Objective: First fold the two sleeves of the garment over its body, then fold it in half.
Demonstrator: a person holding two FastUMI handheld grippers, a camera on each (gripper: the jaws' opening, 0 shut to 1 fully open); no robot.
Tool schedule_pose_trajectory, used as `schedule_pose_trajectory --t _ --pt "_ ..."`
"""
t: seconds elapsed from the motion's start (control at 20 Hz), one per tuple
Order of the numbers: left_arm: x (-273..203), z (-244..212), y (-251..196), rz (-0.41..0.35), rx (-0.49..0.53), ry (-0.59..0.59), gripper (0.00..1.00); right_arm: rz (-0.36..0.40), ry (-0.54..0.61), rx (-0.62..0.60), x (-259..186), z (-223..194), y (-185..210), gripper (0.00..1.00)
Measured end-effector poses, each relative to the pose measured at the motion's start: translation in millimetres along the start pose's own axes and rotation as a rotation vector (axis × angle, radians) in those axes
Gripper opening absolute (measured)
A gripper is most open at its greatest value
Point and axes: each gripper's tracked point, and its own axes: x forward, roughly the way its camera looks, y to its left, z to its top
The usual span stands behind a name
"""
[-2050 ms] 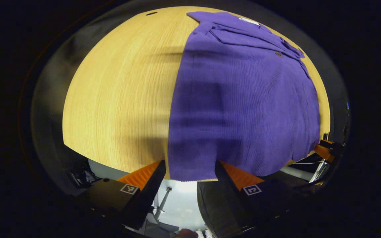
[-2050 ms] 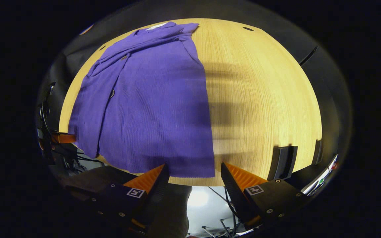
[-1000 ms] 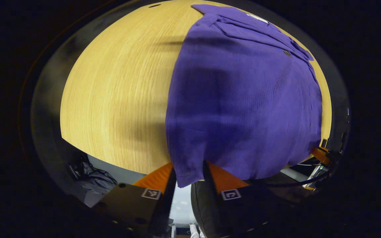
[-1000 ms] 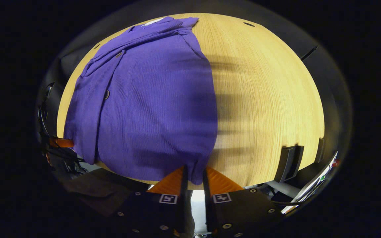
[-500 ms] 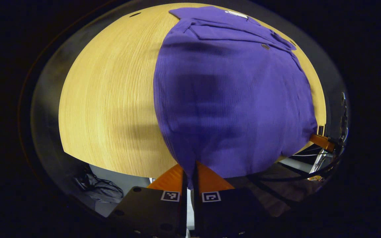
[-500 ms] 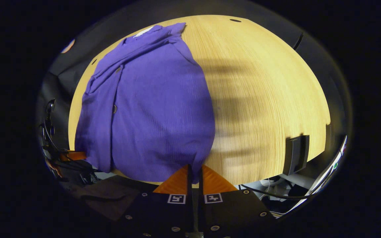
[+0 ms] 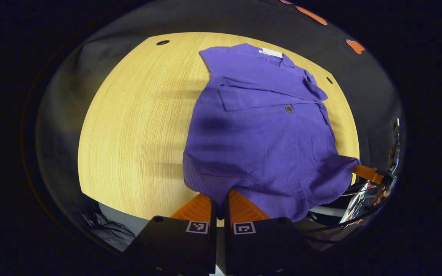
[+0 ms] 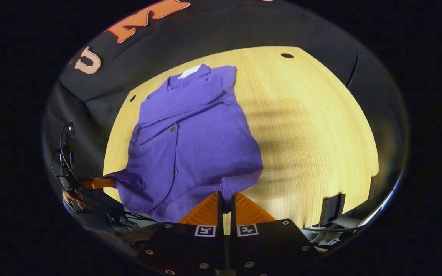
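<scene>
On the worktop (image 7: 129,126): purple garment (image 7: 259,142), sleeves folded in. My left tongs (image 7: 218,205) and right tongs (image 8: 225,203) are clamped on its near hem corners, lifting them for the half fold.

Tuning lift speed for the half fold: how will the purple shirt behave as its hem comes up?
The shirt looks floppy: it sags between the left tool and right tool. Probably light, thin ribbed cloth. Sleeves folded on top may slide.
</scene>
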Motion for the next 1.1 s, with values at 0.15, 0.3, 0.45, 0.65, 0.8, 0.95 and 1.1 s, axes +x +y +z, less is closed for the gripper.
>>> schedule_pose_trajectory --t 0.15,0.3,0.45,0.65,0.8,0.95,1.1 --pt "-9.8 27.1 -6.5 -0.019 0.026 -0.031 0.1 0.002 -0.032 -0.035 -9.4 25.0 10.1 0.05" --pt "-22.5 66.9 -5.6 -0.019 0.056 -0.098 0.1 -0.009 -0.066 -0.061 -9.8 53.8 19.4 0.06" --pt "-29.9 103.6 -3.5 -0.016 0.1 -0.139 0.1 -0.028 -0.103 -0.077 -13.1 83.1 26.9 0.06" --pt "-44.9 155.2 -11.1 -0.054 0.152 -0.187 0.1 -0.07 -0.157 -0.074 -18.2 125.3 36.1 0.06" --pt "-54.3 202.3 -9.8 -0.064 0.185 -0.231 0.1 -0.119 -0.2 -0.073 -21.2 159.7 39.1 0.06" --pt "-56.5 245.4 -3.9 -0.055 0.219 -0.264 0.1 -0.16 -0.233 -0.051 -20.5 192.6 37.5 0.05" --pt "-51.3 283.8 -3.9 -0.042 0.226 -0.281 0.1 -0.161 -0.238 -0.031 -15.1 224.6 32.5 0.06"
